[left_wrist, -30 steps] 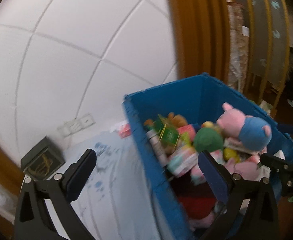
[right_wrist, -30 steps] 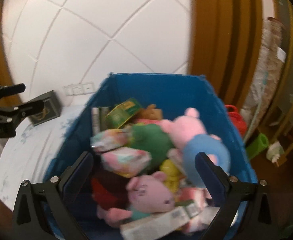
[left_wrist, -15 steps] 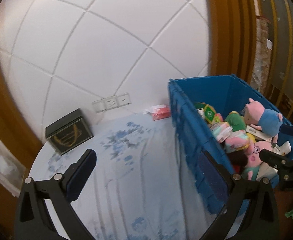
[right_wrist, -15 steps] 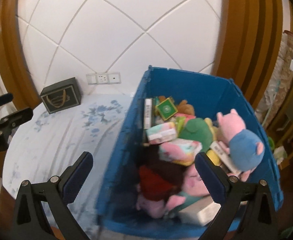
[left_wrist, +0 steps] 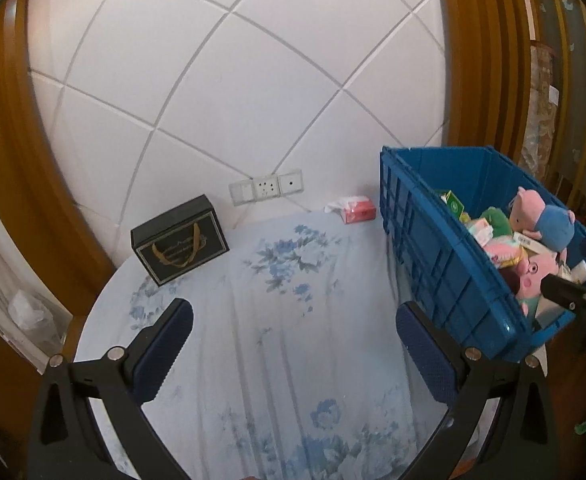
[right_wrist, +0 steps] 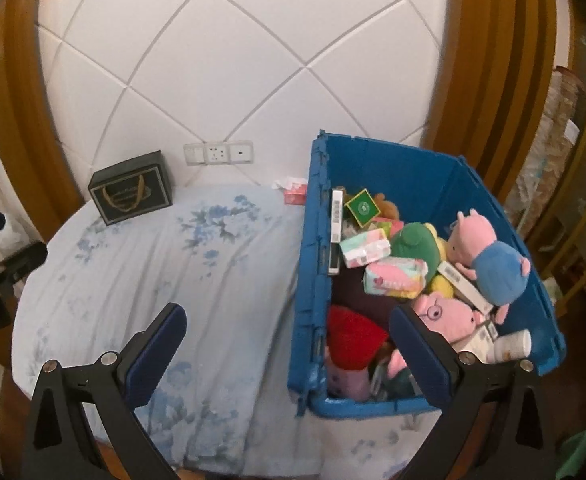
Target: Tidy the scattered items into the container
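Sitting by the wall, a black box [left_wrist: 179, 239] and tissue pack [left_wrist: 357, 211] flanked the full blue bin [right_wrist: 421, 184]; both grippers, left [left_wrist: 293, 356] and right [right_wrist: 289, 352], hovered empty, fingers apart.

We've got both wrist cams high up, tilted down toward the tiled wall. The left one sits left of the blue crate [left_wrist: 445, 256], the right one nearer, almost over it [right_wrist: 317, 280]. Both share the crate and floral desk [left_wrist: 277, 320].
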`<state>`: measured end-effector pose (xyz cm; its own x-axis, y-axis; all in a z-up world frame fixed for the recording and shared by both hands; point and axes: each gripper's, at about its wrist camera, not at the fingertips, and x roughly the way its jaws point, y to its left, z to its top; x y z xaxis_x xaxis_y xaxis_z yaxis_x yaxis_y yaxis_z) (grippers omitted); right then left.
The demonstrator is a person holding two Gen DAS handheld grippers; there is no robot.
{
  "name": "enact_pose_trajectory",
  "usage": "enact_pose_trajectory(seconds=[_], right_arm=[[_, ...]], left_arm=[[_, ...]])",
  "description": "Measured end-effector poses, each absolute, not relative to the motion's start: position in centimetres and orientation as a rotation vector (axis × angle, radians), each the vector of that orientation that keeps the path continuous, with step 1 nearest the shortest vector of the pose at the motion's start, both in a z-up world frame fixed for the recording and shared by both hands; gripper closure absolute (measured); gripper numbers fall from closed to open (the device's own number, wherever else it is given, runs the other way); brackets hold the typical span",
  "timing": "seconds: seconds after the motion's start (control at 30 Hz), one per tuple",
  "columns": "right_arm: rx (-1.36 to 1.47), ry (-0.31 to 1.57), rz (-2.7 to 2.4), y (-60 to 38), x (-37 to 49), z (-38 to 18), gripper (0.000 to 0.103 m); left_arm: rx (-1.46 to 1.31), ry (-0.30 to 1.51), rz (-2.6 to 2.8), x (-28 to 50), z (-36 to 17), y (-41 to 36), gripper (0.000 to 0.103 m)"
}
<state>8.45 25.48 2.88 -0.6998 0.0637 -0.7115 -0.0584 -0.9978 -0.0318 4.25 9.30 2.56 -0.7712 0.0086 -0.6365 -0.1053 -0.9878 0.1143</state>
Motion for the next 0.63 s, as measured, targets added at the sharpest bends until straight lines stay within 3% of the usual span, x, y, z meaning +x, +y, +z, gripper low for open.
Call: enact_pose_trajectory(seconds=[0.63], right_arm=[[-1.223,-0.058,2.888,26.5,9.1,2.4,0.0]], left_arm=[[-1.106,0.092,3.008,4.9,2.1,9.9,0.0]])
